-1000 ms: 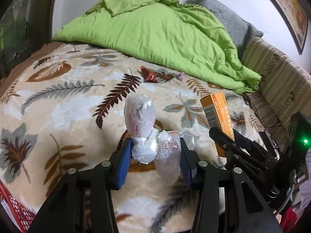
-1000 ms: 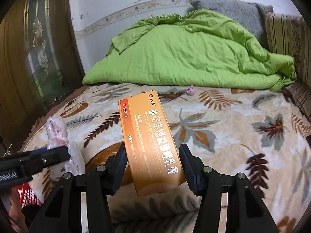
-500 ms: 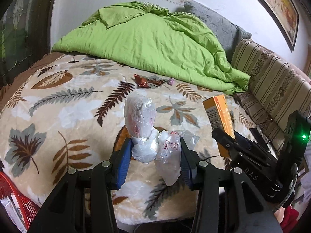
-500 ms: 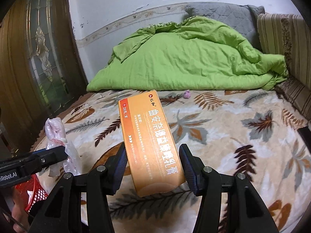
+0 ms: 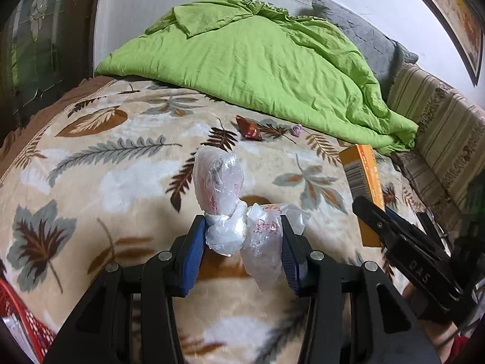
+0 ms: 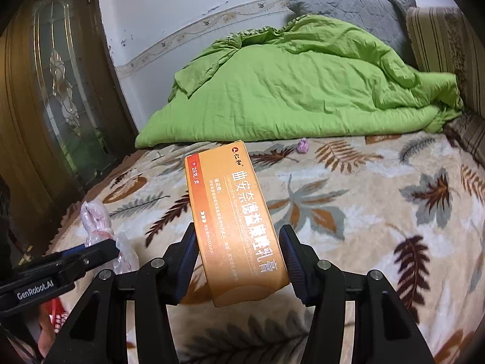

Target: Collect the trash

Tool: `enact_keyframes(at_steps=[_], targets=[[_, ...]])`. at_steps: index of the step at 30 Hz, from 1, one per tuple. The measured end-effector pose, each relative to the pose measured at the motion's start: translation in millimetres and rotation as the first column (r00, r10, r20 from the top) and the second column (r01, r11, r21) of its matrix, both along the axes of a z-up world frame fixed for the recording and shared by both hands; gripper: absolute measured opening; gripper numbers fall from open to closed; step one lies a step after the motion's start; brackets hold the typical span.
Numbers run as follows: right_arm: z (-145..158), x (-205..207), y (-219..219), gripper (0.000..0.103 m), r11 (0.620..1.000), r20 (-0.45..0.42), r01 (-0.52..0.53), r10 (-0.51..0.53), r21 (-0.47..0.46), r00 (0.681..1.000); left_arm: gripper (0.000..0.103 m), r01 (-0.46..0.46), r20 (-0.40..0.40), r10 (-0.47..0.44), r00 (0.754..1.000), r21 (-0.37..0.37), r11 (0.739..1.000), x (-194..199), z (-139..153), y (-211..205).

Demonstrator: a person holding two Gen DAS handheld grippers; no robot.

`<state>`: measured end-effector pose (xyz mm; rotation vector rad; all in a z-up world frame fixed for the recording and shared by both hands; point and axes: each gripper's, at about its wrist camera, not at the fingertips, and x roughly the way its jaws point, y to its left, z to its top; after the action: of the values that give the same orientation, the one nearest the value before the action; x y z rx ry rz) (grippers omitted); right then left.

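Status: both grippers have pulled back from the bed (image 5: 91, 182) toward its near edge, loads intact, so drop-off looks next. Left gripper (image 5: 242, 242) fingers pinch the crumpled plastic bag (image 5: 230, 206); right gripper (image 6: 239, 257) fingers clamp the orange carton (image 6: 233, 221) upright. Red wrapper (image 5: 249, 128) remains mid-bed; red basket (image 5: 18, 309) sits off the near-left corner.

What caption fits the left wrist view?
Left claw grips crumpled plastic bag above leaf-print blanket; red wrapper remains.
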<state>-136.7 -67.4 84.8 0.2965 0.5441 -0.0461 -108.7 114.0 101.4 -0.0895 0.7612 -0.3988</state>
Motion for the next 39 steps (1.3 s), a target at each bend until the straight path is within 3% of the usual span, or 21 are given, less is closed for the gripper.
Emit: enact_keyframes(at_steps=[10, 14, 16, 19, 24, 33, 39], targets=[[7, 18, -5, 0.058, 1.0, -0.009, -0.011, 0.011, 0.006, 1.0, 0.045, -0.022, 0.009, 0.022, 1.0, -0.004, 1.0, 26, -12, -8], [5, 14, 11, 0.058, 0.996, 0.028, -0.037, 0.039, -0.077, 0.999, 0.045, -0.033, 0.023, 0.033, 0.999, 0.009, 0.999, 27, -18, -3], [2, 15, 13, 0.058, 0.997, 0.028, -0.06, 0.062, -0.051, 0.998, 0.045, -0.037, 0.019, 0.036, 0.999, 0.009, 0.999, 30, -20, -1], [1, 16, 19, 0.058, 0.994, 0.03, -0.068, 0.071, -0.088, 0.997, 0.045, -0.044, 0.008, 0.044, 0.999, 0.007, 0.999, 33, -23, 2], [-4, 15, 18, 0.058, 0.994, 0.01, -0.086, 0.087, -0.066, 0.996, 0.045, -0.033, -0.011, 0.033, 0.999, 0.0, 0.999, 34, -27, -2], [-11, 19, 5, 0.058, 0.997, -0.015, -0.073, 0.073, 0.013, 0.997, 0.046, -0.023, 0.029, 0.022, 0.999, 0.064, 0.998, 29, -27, -17], [-9, 16, 5, 0.058, 0.997, -0.002, -0.079, 0.079, 0.01, 0.997, 0.046, -0.035, 0.073, 0.027, 0.997, 0.106, 0.994, 21, -24, -22]])
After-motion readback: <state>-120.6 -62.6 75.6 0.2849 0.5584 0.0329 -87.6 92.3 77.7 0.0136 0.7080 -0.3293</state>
